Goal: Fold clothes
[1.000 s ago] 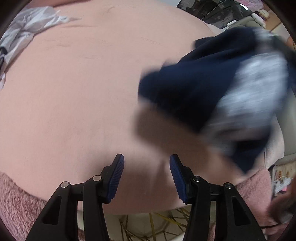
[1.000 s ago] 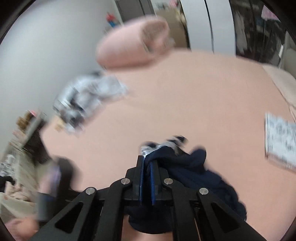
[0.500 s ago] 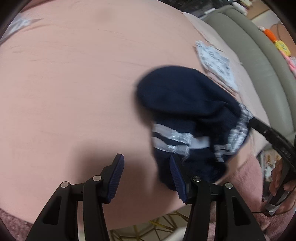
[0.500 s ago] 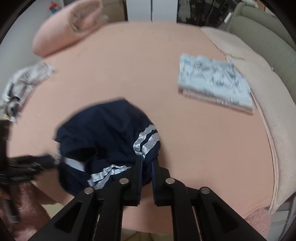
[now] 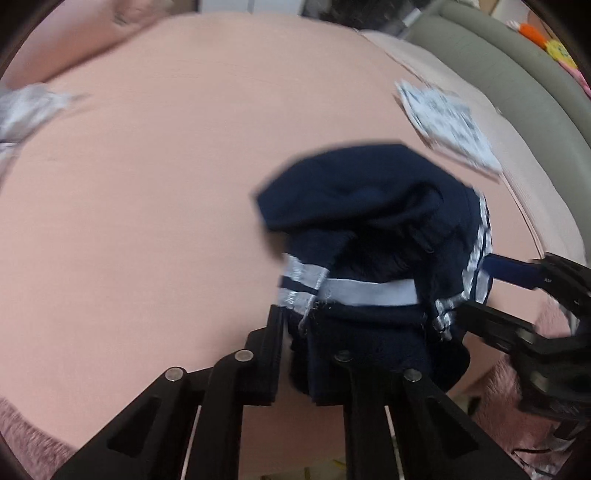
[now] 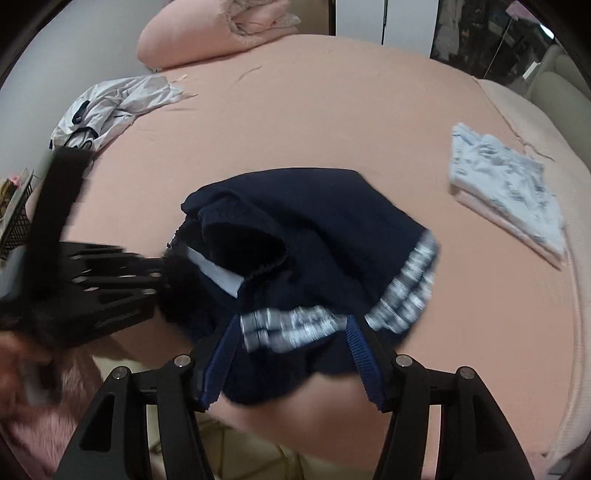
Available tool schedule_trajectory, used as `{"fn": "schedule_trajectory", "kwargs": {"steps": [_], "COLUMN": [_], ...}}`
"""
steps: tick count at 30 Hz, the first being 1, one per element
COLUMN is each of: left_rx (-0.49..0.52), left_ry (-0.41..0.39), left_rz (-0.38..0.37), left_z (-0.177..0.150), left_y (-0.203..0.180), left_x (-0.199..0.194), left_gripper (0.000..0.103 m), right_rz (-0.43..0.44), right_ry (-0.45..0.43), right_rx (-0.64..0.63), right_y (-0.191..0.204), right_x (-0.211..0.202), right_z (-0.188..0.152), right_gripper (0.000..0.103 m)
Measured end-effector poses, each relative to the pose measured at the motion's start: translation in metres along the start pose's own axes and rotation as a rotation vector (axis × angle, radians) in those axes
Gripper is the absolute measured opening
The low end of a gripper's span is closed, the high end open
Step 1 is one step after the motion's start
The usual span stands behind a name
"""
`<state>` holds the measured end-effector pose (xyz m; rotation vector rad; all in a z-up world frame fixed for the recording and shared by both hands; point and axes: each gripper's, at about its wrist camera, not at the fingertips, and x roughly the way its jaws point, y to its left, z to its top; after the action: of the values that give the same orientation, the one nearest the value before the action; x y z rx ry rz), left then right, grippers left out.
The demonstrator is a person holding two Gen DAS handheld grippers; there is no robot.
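Between the two grippers, on the pink bed sheet (image 6: 332,110), lies a crumpled navy garment with silver stripes (image 6: 314,236), bunched in a heap near the bed's near edge. No container shows clearly; only a dark mesh basket (image 6: 14,221) sits far off to the left of the right gripper, its contents too small to tell.

The left gripper (image 5: 295,354) has its jaws pinched narrow on the garment's near hem, dark cloth caught between them just below a white band. The right gripper (image 6: 291,354) has its jaws opening, the blue pads spread to either side of a striped fold; the cloth lies between them but the pads do not press it.

Ahead and to the right of the right gripper rests a folded pale blue patterned garment (image 6: 506,184), well apart from the navy one. Ahead and to its left lies a crumpled white garment (image 6: 114,103), and beyond that a rolled pink quilt (image 6: 218,33) at the far end of the bed. Nothing stands between either gripper and the navy garment.
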<state>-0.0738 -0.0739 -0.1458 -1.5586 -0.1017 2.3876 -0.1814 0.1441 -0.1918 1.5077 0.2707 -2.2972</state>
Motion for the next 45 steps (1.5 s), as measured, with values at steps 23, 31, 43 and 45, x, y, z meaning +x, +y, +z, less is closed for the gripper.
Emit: {"fn": "schedule_trajectory", "kwargs": {"steps": [23, 31, 43, 45], "left_rx": [-0.031, 0.090, 0.153, 0.181], "left_ry": [0.008, 0.000, -0.428, -0.535], "left_rz": [-0.110, 0.013, 0.089, 0.119], "left_z": [-0.032, 0.016, 0.135, 0.152], "left_y": [0.032, -0.036, -0.023, -0.029], "left_x": [-0.024, 0.035, -0.136, -0.170], "left_gripper": [0.046, 0.003, 0.002, 0.002], "right_rz": [-0.149, -0.062, -0.169, -0.124], "right_ry": [-0.227, -0.246, -0.420, -0.538], "right_rx": [0.152, 0.236, 0.131, 0.150], "right_y": [-0.054, -0.065, -0.085, -0.088], "right_x": [-0.055, -0.079, -0.147, -0.184], "right_z": [0.019, 0.000, 0.084, 0.104], "right_gripper": [0.006, 0.006, 0.006, 0.006]}}
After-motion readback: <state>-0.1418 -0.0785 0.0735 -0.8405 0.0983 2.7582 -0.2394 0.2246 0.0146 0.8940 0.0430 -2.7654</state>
